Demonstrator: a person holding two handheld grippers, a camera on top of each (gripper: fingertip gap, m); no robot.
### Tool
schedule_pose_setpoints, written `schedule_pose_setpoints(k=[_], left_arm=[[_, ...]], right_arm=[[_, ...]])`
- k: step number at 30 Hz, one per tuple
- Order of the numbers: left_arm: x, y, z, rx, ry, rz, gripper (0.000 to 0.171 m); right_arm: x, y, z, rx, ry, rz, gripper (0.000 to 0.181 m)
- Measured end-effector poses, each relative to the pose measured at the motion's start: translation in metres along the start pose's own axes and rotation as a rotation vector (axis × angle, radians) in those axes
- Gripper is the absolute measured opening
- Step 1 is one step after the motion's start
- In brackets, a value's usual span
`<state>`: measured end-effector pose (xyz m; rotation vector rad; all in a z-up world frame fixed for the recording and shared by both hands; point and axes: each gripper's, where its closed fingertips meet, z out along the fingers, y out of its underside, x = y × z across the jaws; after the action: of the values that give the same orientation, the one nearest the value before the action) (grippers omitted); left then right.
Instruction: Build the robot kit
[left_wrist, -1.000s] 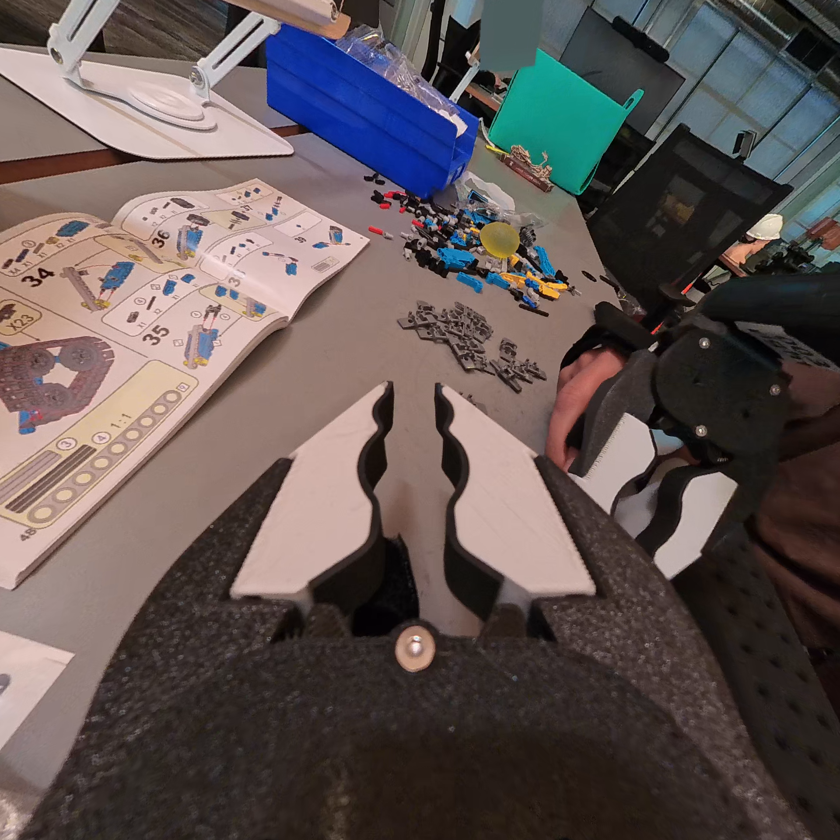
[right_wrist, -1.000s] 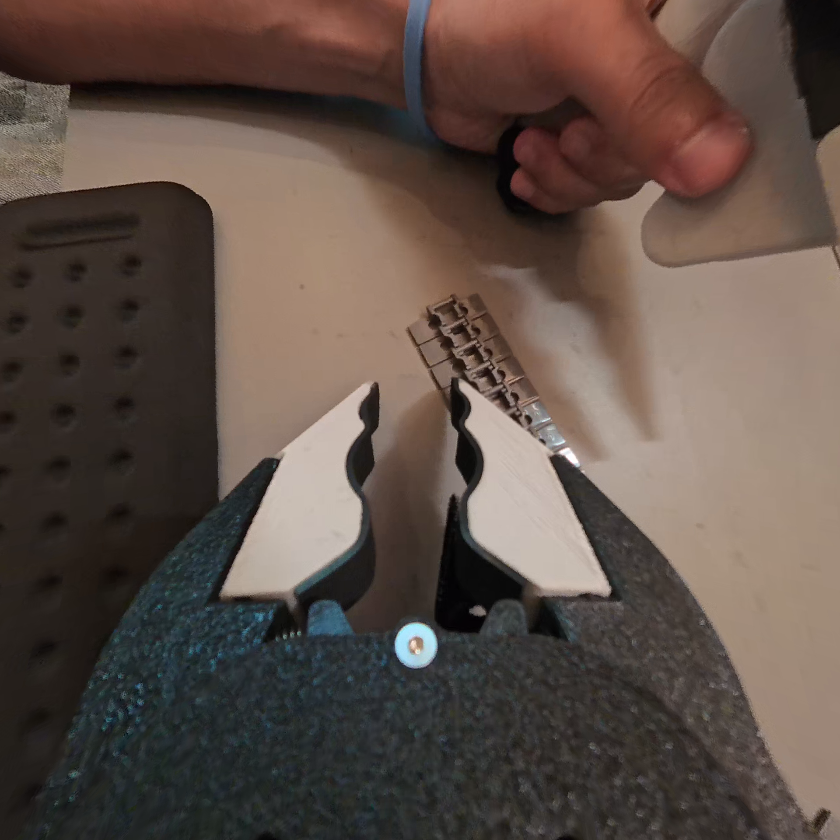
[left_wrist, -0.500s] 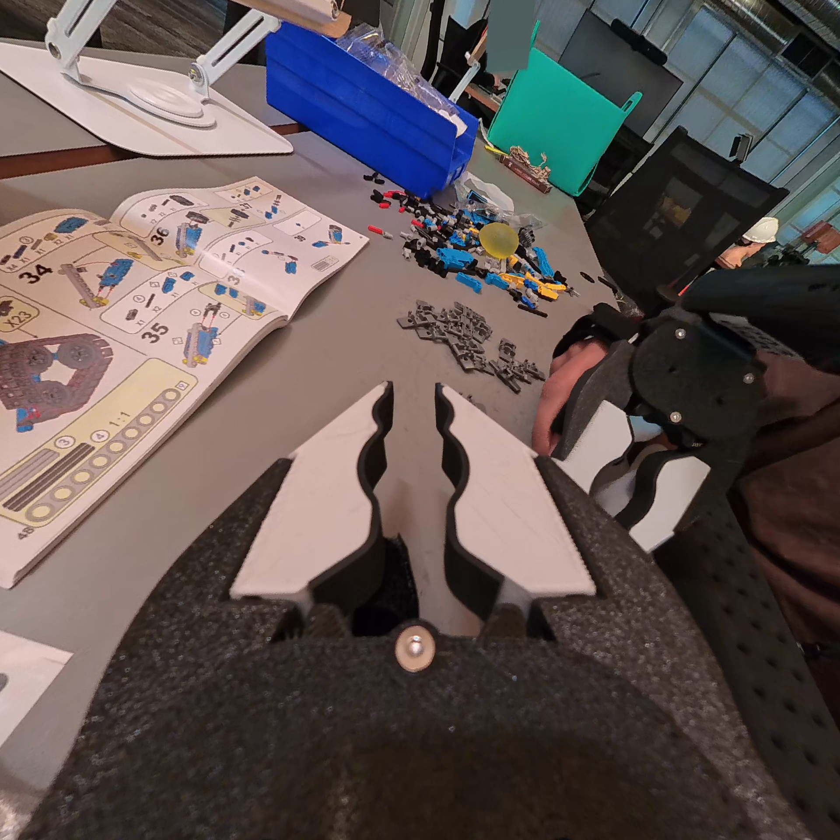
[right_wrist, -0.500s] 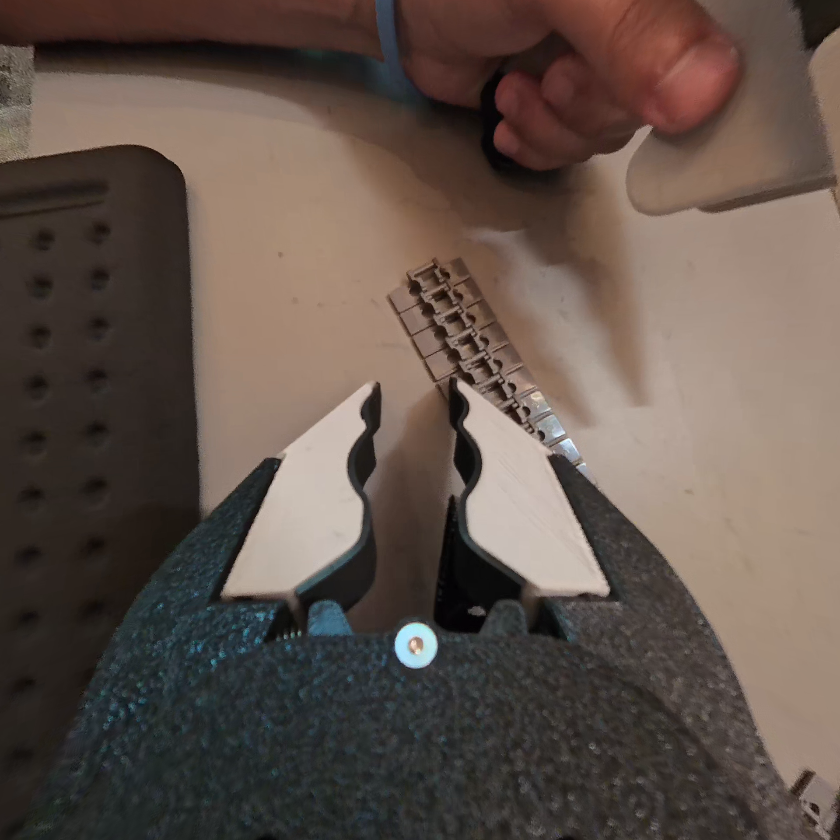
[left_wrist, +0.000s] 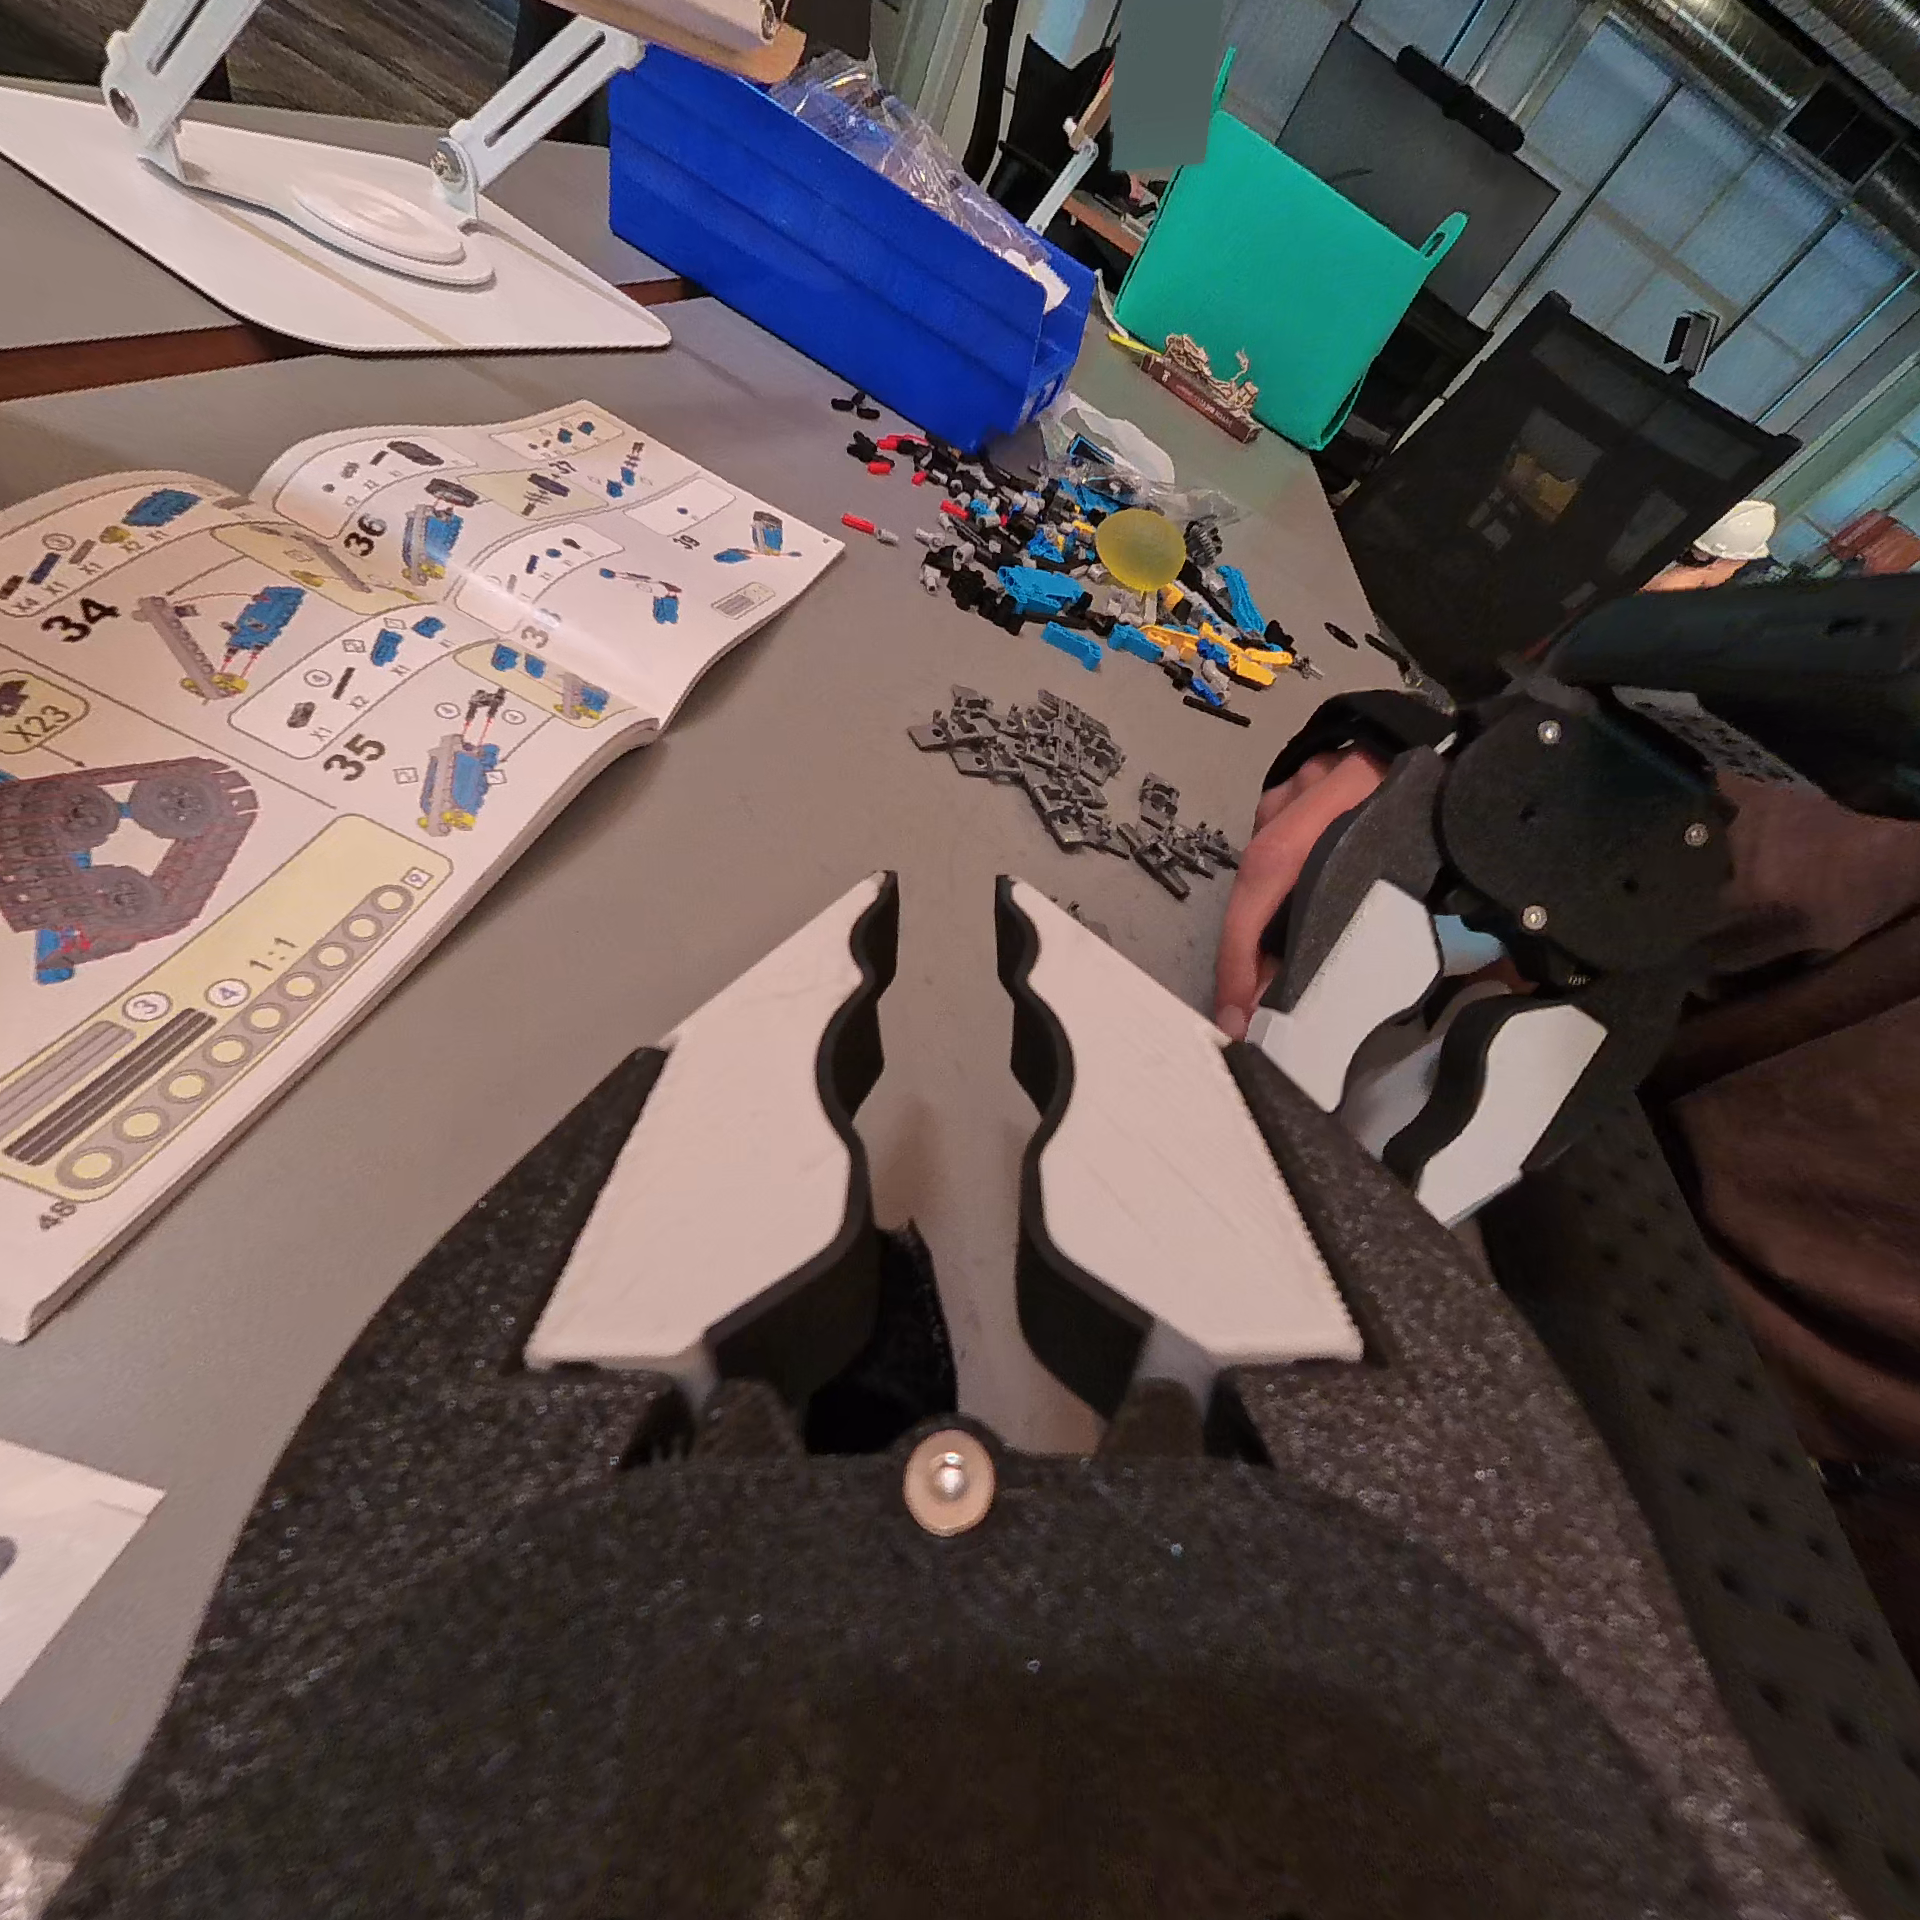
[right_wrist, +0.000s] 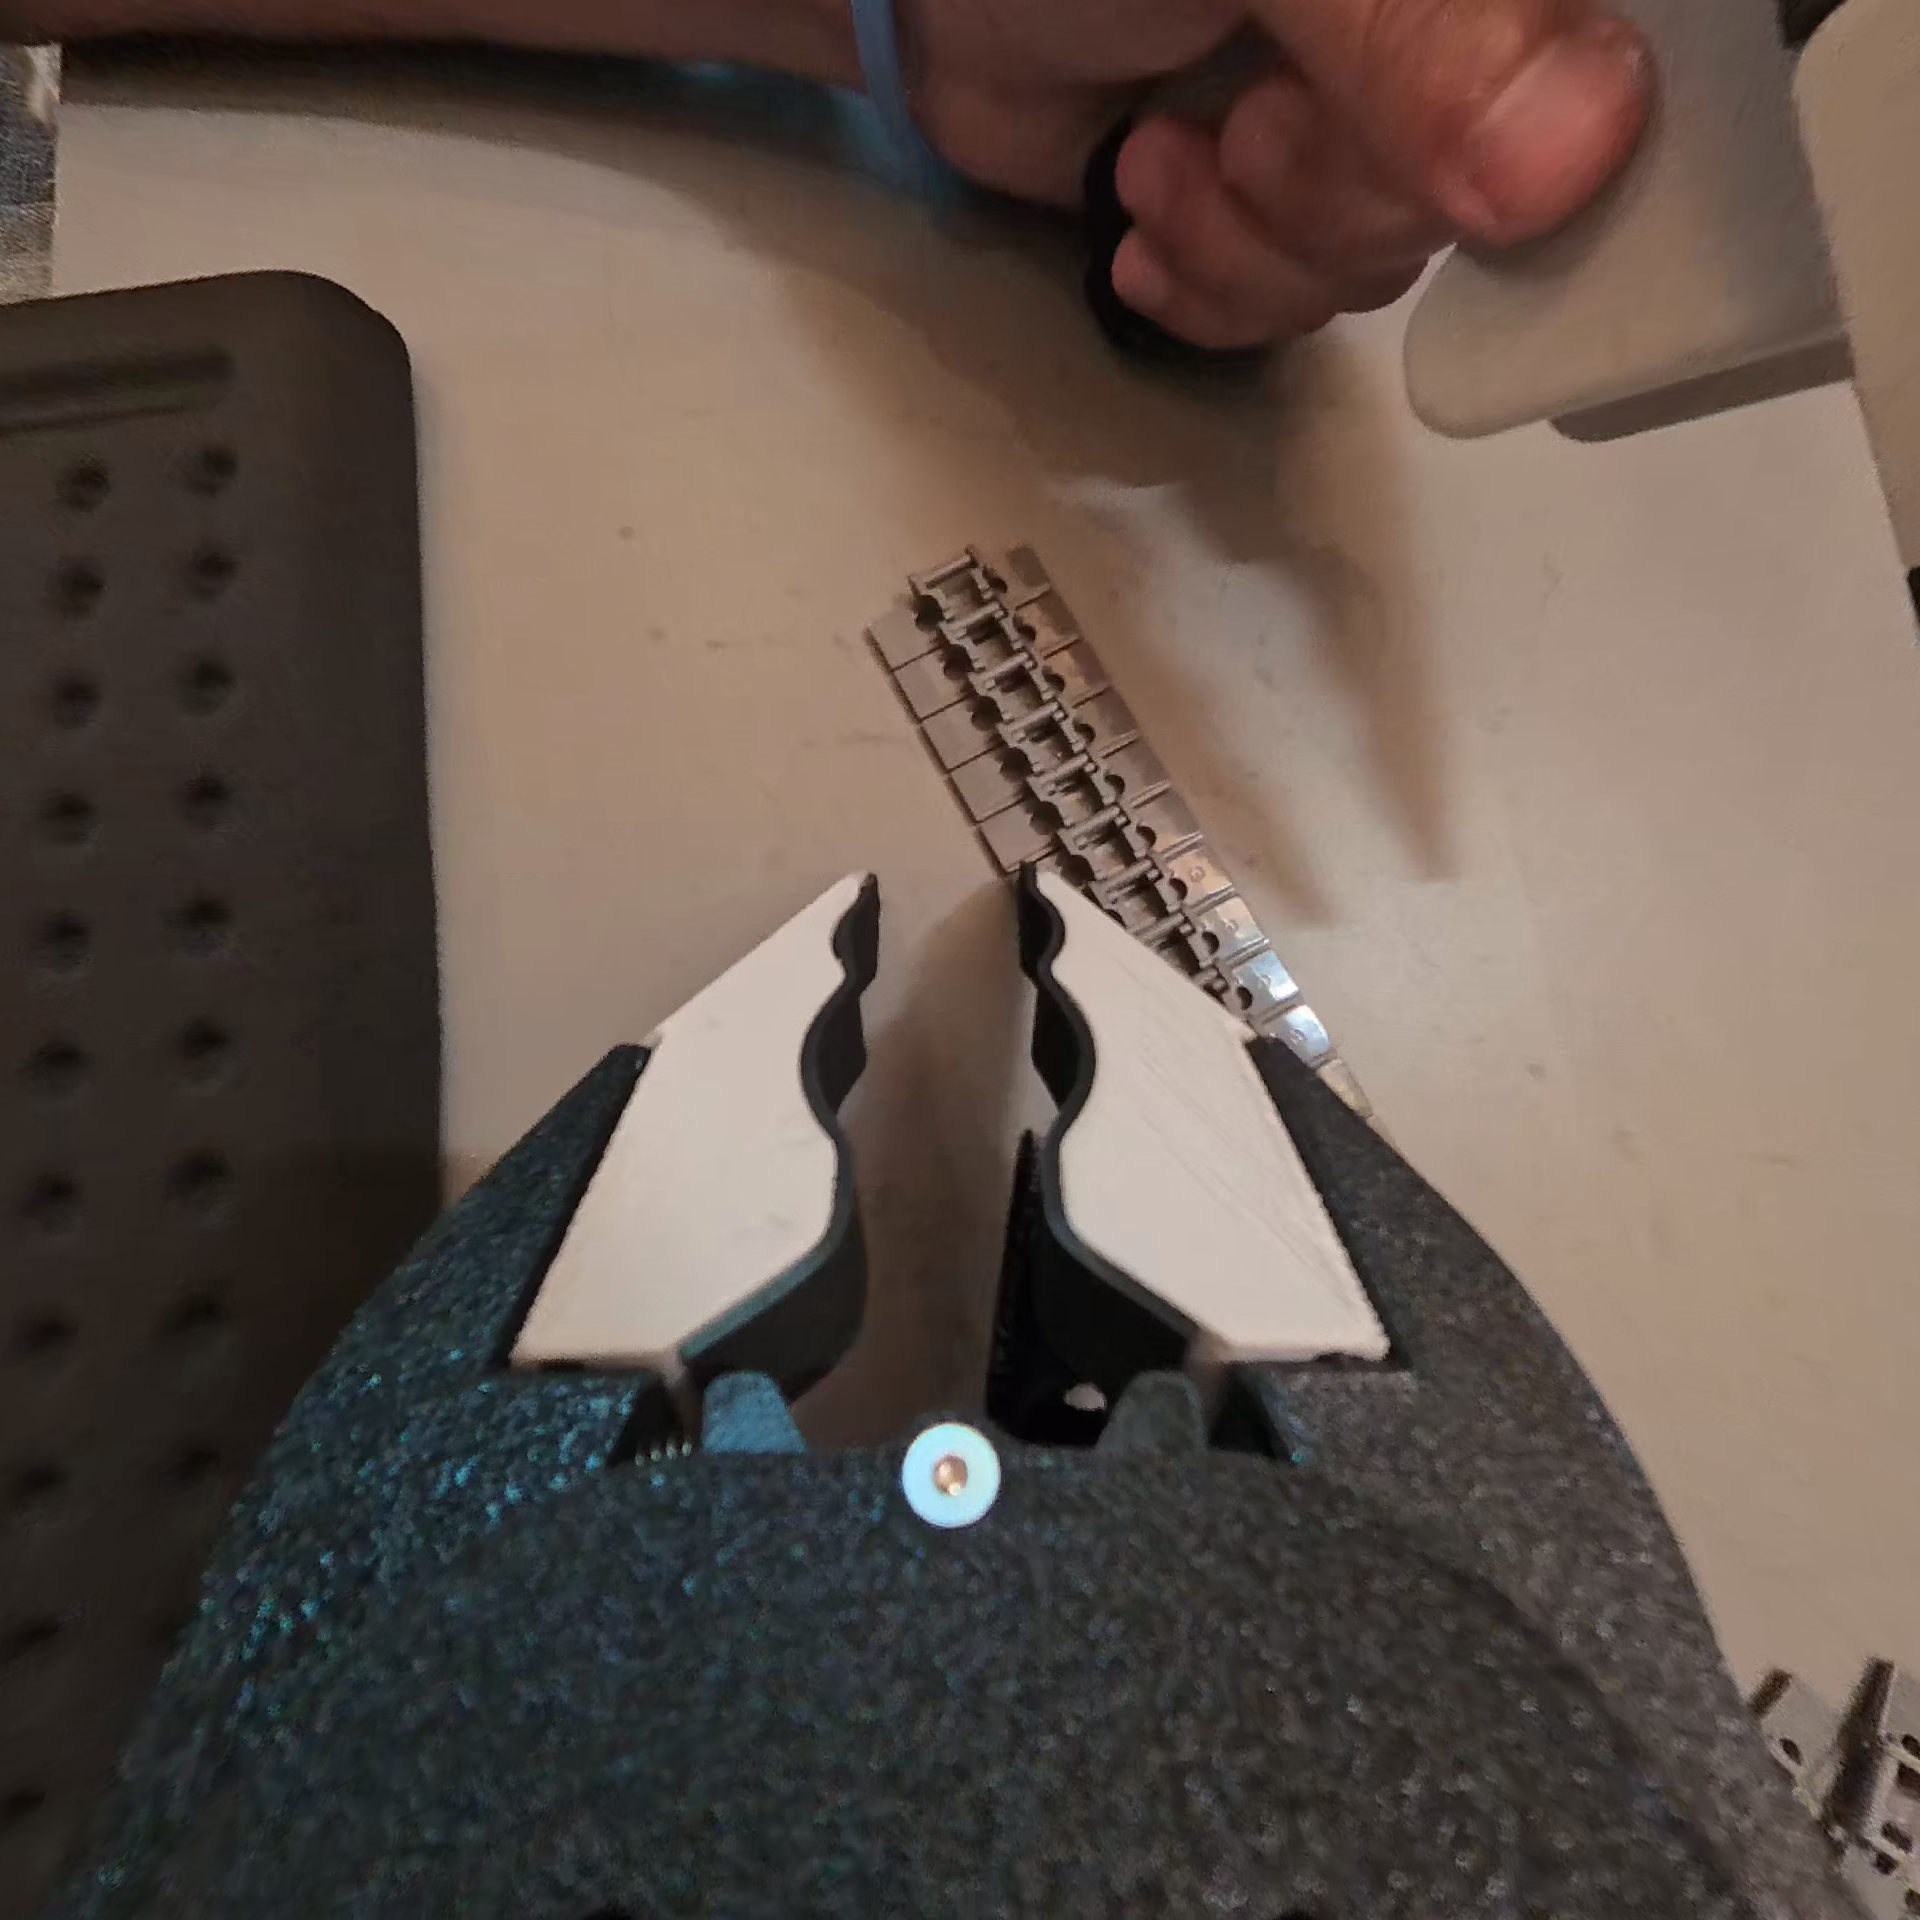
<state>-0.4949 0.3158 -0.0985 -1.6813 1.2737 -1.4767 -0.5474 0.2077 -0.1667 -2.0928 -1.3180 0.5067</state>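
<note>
In the right wrist view my right gripper (right_wrist: 948, 894) is open and empty, pointing down at the table. A strip of joined grey track links (right_wrist: 1049, 758) lies flat on the table. My right fingertip (right_wrist: 1039, 914) is over the strip's near part, and its lower end is hidden under that finger. My left gripper (left_wrist: 945, 894) is open and empty, low over bare table. The right gripper (left_wrist: 1382, 1122) shows just to its right. A hand (right_wrist: 1299, 156) holds the left gripper, one finger (right_wrist: 1621, 332) of which shows at top right.
An open instruction booklet (left_wrist: 312, 727) lies at left. A pile of loose grey links (left_wrist: 1049, 758) and a heap of coloured parts (left_wrist: 1091, 603) lie ahead. Behind stand a blue bin (left_wrist: 831, 270), a green board (left_wrist: 1268, 281) and a white stand (left_wrist: 312, 239). A black perforated mat (right_wrist: 156, 831) lies beside the strip. One gripper's finger ends stand about 15 cm off the other's.
The right gripper has shifted closer to the left gripper and drawn back along the strip, so more links show ahead of it. Both grippers stay open. The left gripper has barely moved.
</note>
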Motion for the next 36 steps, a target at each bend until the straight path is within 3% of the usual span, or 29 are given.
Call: schedule_pose_setpoints(k=[36], left_arm=[[0.0, 0.002, 0.002, -0.015, 0.0, 0.002, 0.018]], right_arm=[[0.025, 0.022, -0.026, -0.044, 0.051, 0.044, 0.027]])
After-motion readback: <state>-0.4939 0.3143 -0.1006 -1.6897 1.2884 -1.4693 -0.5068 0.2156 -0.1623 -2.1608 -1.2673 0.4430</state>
